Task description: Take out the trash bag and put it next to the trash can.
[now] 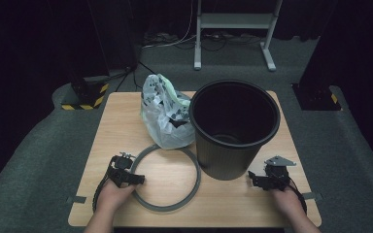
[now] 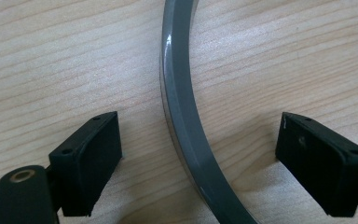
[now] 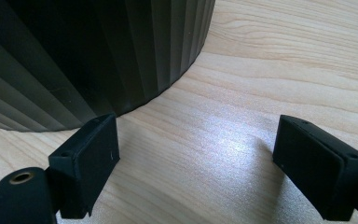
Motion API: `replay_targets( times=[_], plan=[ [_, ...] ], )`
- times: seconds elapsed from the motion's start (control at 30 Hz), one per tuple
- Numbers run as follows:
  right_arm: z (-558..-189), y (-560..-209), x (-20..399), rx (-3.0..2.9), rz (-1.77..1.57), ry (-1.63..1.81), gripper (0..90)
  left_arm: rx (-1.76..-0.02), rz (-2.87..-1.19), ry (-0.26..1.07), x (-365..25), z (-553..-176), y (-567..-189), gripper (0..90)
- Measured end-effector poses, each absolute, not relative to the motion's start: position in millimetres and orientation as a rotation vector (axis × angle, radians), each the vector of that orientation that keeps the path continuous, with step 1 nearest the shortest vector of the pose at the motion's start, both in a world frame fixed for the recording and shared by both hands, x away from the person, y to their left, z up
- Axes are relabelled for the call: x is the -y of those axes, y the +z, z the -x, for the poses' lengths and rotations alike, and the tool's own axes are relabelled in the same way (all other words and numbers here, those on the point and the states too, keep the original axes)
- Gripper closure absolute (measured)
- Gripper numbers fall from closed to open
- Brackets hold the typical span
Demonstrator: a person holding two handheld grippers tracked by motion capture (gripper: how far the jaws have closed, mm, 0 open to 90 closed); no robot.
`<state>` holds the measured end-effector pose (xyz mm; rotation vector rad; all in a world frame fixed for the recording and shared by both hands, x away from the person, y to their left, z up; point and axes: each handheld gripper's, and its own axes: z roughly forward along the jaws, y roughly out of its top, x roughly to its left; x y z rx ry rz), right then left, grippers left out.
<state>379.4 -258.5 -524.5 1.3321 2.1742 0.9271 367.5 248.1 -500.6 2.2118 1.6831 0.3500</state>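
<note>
A grey ring (image 1: 167, 178) lies flat on the wooden table (image 1: 121, 126), left of a black ribbed bin (image 1: 234, 127). My left gripper (image 1: 135, 179) stands open over the ring's left side. In the left gripper view the ring's band (image 2: 179, 112) runs between the two jaws, and neither pad (image 2: 93, 158) touches it. My right gripper (image 1: 255, 178) rests low on the table at the bin's front right. It is open with bare wood between its pads (image 3: 91, 163), and the bin's wall (image 3: 84, 51) stands just ahead to the left.
A clear plastic bag (image 1: 166, 112) with green and dark contents leans against the bin's left side at the back of the table. A white metal stand (image 1: 233, 29) is on the floor beyond. Dark carpet surrounds the table.
</note>
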Motion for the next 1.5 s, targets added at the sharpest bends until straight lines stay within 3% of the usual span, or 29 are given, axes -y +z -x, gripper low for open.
replay_targets(
  times=[0.3, 0.7, 1.17, 1.43, 1.5],
  plan=[
    [-379.6, -524.6, 258.2, -2.177, -1.33, 0.927, 13.5, -1.75, -2.26, 0.278, -243.1, -379.4, -496.9, 14.7],
    [-380.3, -524.6, 257.5, -2.187, -1.323, 0.93, 13.0, -1.876, -2.375, 0.118, -236.3, -409.6, -489.2, 24.9],
    [-380.4, -524.5, 257.4, -2.19, -1.32, 0.93, 13.0, -1.939, -2.402, 0.061, -237.6, -421.7, -485.6, 36.5],
    [-380.4, -524.5, 257.4, -2.19, -1.32, 0.93, 13.0, -1.959, -2.383, 0.051, -241.9, -421.7, -483.3, 57.1],
    [-380.4, -524.6, 257.4, -2.19, -1.319, 0.93, 13.0, -1.94, -2.409, 0.061, -242.1, -421.9, -482.2, 67.2]
  ],
)
